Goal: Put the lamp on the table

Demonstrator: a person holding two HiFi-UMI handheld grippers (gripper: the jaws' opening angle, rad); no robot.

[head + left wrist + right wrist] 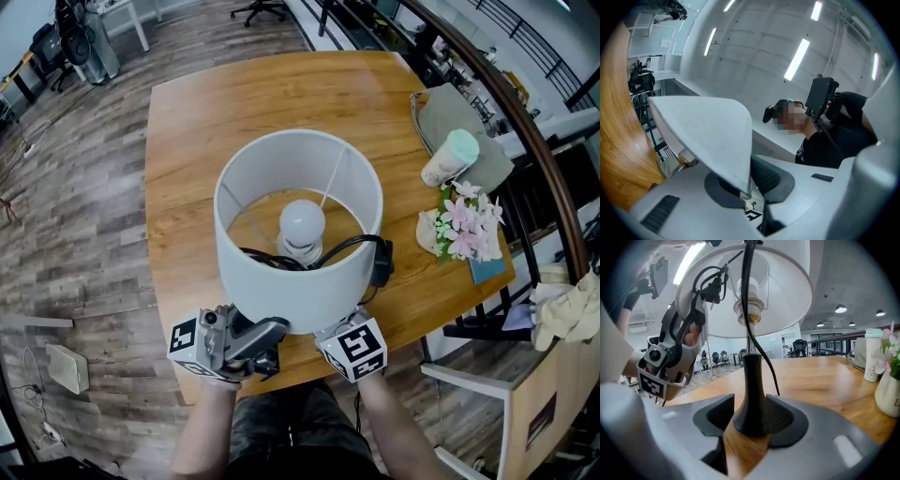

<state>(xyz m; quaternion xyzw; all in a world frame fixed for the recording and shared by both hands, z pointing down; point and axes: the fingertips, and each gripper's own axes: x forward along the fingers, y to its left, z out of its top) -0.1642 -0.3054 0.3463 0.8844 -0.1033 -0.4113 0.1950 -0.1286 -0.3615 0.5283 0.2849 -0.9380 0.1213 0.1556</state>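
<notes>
The lamp has a white drum shade, a round bulb and a black cord coiled inside it. I hold it over the near edge of the wooden table. My left gripper is shut on the shade's lower rim, and in the left gripper view the thin white shade wall runs between the pads of that gripper. My right gripper is shut on the lamp's black flared stem, pinched between both pads of the gripper. Whether the foot touches the table I cannot tell.
A white tumbler lies on a grey tray at the table's right side. A vase of pink flowers stands just in front of it. A chair and a railing lie beyond the right edge. Wood floor lies to the left.
</notes>
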